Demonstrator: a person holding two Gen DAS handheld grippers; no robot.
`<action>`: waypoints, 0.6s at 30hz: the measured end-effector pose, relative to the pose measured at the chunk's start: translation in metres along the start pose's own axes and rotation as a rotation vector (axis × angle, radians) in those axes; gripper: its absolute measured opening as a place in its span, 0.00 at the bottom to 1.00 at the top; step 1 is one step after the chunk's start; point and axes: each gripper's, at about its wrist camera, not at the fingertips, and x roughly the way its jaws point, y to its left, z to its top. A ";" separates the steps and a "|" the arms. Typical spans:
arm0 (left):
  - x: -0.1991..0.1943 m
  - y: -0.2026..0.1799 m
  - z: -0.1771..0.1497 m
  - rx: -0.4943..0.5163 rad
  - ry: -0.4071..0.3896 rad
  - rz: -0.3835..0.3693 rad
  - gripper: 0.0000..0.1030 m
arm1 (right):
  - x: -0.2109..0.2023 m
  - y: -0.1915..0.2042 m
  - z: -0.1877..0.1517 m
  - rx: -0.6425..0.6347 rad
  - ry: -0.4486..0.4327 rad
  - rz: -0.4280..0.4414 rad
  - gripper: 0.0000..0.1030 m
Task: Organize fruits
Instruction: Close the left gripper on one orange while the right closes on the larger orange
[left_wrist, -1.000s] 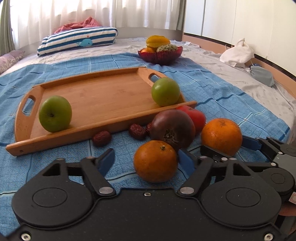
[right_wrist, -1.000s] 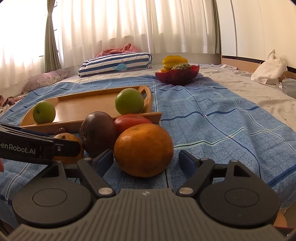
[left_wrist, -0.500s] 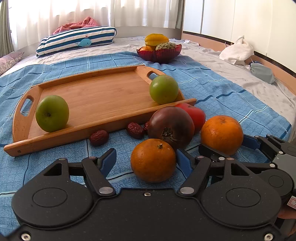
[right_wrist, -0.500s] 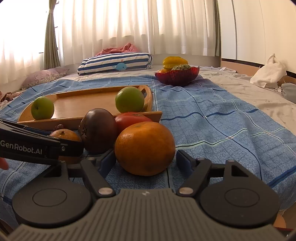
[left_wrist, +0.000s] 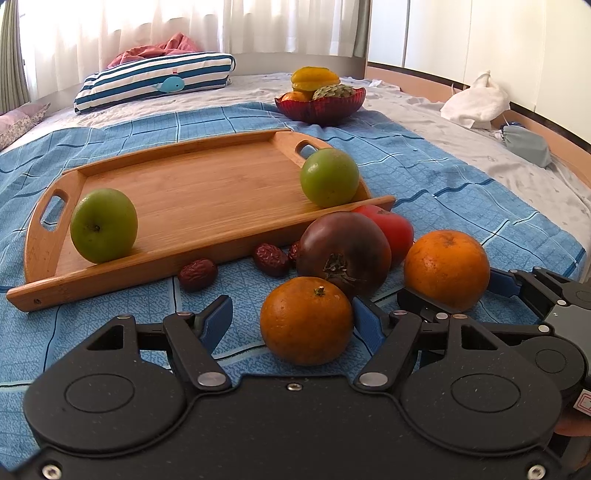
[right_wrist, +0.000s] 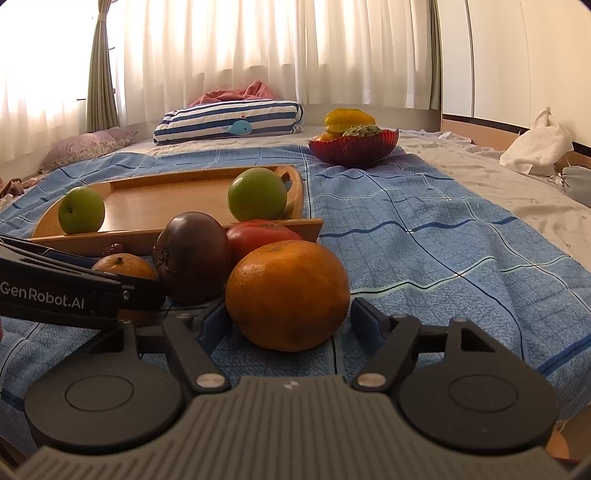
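Note:
My left gripper (left_wrist: 291, 321) is open around a small orange (left_wrist: 306, 320) on the blue blanket; its right pad is near the fruit, its left pad apart. My right gripper (right_wrist: 290, 319) is open around a larger orange (right_wrist: 287, 294), which also shows in the left wrist view (left_wrist: 447, 268). A dark purple tomato (left_wrist: 343, 252) and a red tomato (left_wrist: 393, 228) lie just behind. The wooden tray (left_wrist: 192, 188) holds two green apples, one at the left (left_wrist: 104, 225) and one at the right (left_wrist: 329, 177).
Three dried dates (left_wrist: 197, 273) lie in front of the tray. A red bowl (left_wrist: 319, 103) of fruit stands farther back. A striped pillow (left_wrist: 155, 79) lies at the head. A white bag (left_wrist: 476, 99) and a grey pouch (left_wrist: 526, 144) lie at right.
Both grippers have moved slightly forward, so each orange sits deeper between the fingers. The right jaws have narrowed a little. No fruit has moved.

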 end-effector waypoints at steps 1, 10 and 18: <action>0.000 0.000 0.000 0.000 0.000 -0.001 0.67 | 0.001 0.000 0.000 -0.002 0.001 -0.001 0.80; 0.001 0.001 0.000 -0.011 0.001 -0.005 0.66 | 0.004 0.001 0.001 0.001 0.014 -0.005 0.80; 0.003 -0.004 0.001 0.004 0.005 -0.023 0.50 | 0.005 0.003 0.001 -0.017 0.015 0.001 0.71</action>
